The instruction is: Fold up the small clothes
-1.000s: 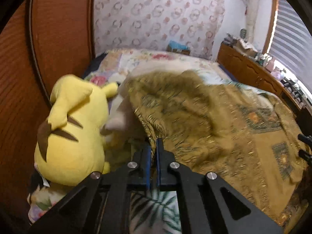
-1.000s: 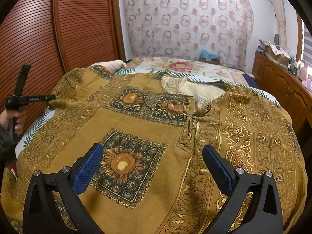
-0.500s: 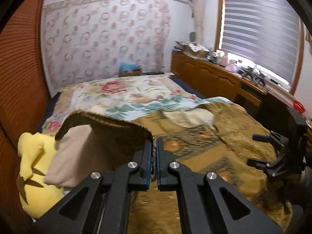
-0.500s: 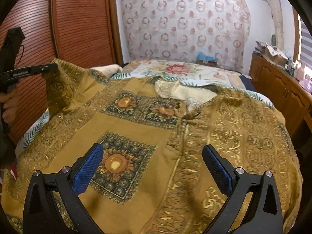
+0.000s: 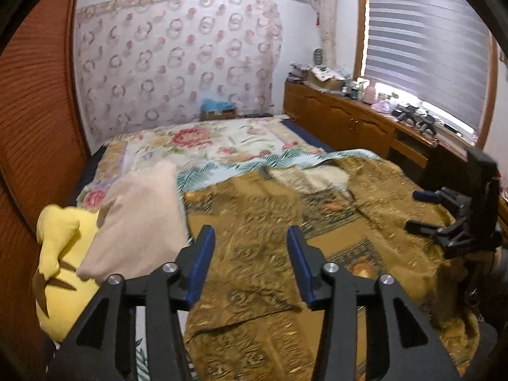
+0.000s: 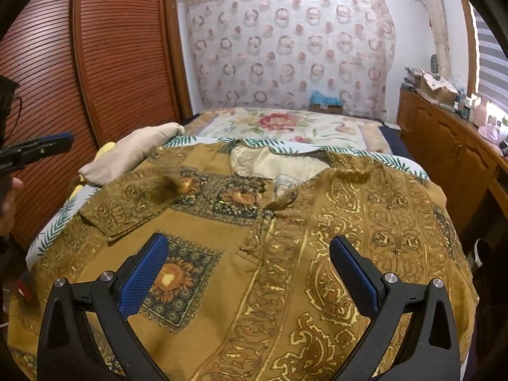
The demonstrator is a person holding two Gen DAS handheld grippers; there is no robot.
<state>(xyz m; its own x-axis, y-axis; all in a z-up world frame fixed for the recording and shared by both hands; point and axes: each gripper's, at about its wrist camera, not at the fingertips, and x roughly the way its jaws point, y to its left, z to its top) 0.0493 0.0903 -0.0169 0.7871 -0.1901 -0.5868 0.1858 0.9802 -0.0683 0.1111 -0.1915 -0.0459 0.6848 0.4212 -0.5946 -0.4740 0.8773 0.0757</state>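
Since the earlier frames the left sleeve [image 6: 133,200] of the shirt [image 6: 254,254], which the left gripper [image 5: 250,254] pinched and carried up off the left side of the bed [image 6: 285,127], now lies folded inward across the shirt's left chest, its cuff end pointing toward the near left. The left gripper's fingers [image 5: 203,254] have just been opening and now stand partly apart with nothing between them; the cloth lies below and beyond them, not touching the pads. In the right wrist view that gripper shows at the far left edge, raised above the bed and clear of the sleeve, with a hand [image 6: 9,203] under it.

The shirt, mustard with gold scrollwork and sunflower panels, is spread flat and front-up over most of the near half of the bed, collar toward the far end. The right gripper [image 6: 247,273] hovers over the shirt's near middle, its fingers [image 6: 143,273] wide apart and holding nothing; the sunflower panel lies under the left one and the scrolled front band runs between them.

A beige pillow [image 5: 139,219] rests by the shirt's left shoulder, leaning on a yellow plush toy [image 5: 60,254] at the bed's left edge.
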